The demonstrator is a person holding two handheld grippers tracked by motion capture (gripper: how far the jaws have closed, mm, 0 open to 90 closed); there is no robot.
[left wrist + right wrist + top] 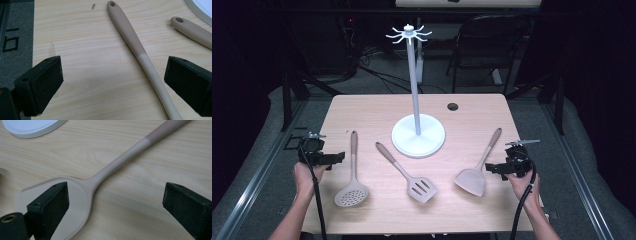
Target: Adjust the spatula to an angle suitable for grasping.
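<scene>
Nothing hung yet: white hook stand (417,127) bare. Beige skimmer (352,172), slotted turner (408,174) and solid spatula (478,167) lie flat on the wooden table (372,107). Left gripper (334,158) and right gripper (492,168) hover beside them, jaws wide apart, holding nothing.

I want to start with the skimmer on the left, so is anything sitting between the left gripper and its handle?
Nothing visible blocks it. The left gripper hangs open over bare table, and the skimmer's handle already runs between its jaws, nearer the right one. The slotted turner lies apart, further right.
</scene>
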